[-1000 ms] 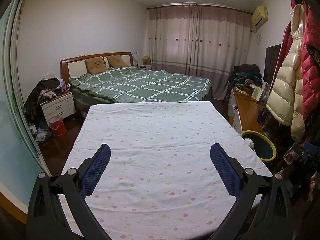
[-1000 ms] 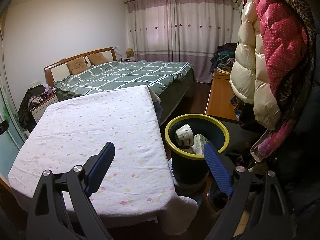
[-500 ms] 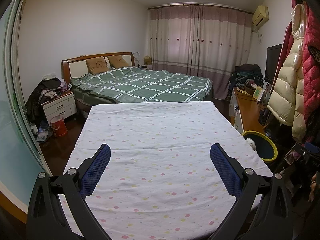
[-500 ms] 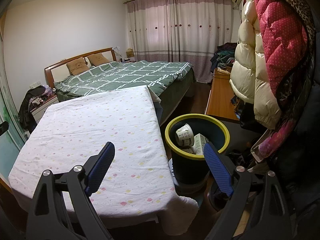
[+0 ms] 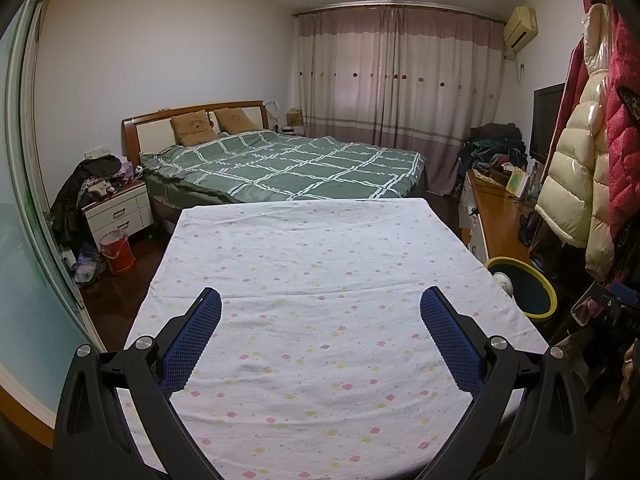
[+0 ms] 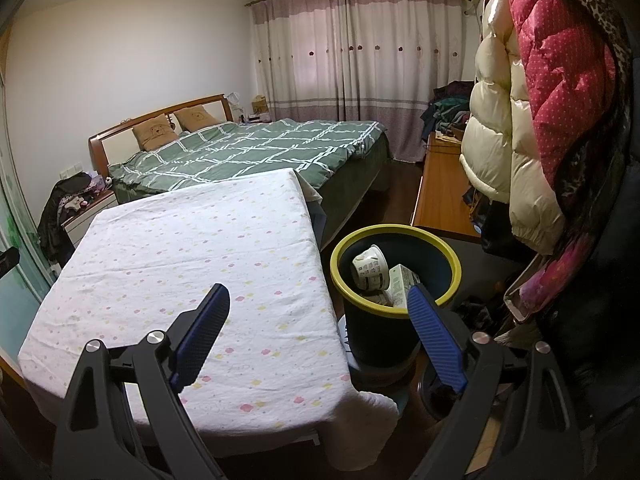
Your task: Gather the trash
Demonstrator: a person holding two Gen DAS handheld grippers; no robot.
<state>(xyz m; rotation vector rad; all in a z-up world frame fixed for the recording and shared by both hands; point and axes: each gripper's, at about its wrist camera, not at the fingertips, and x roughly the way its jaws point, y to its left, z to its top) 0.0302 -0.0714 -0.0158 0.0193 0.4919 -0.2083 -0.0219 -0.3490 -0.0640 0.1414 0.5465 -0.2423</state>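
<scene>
Already the trash — a paper cup [image 6: 370, 268] and a carton [image 6: 404, 280] — lies inside the bin [image 6: 450, 258] beside the table [image 6: 168, 256], and both the left gripper [image 5: 320, 312] and right gripper [image 6: 318, 312] hang spread wide, holding nothing. Likely trouble is the bin — it stands just off the table's corner, so a careless swing of the right gripper could tip it.

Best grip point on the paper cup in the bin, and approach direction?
Come from above through the bin's open top; its walls block any side approach. The paper cup lies tilted against the far-left inner wall, beside a carton. Close the jaws across its round printed side wall, probably near the upper end, which shows clear of the other trash.
</scene>
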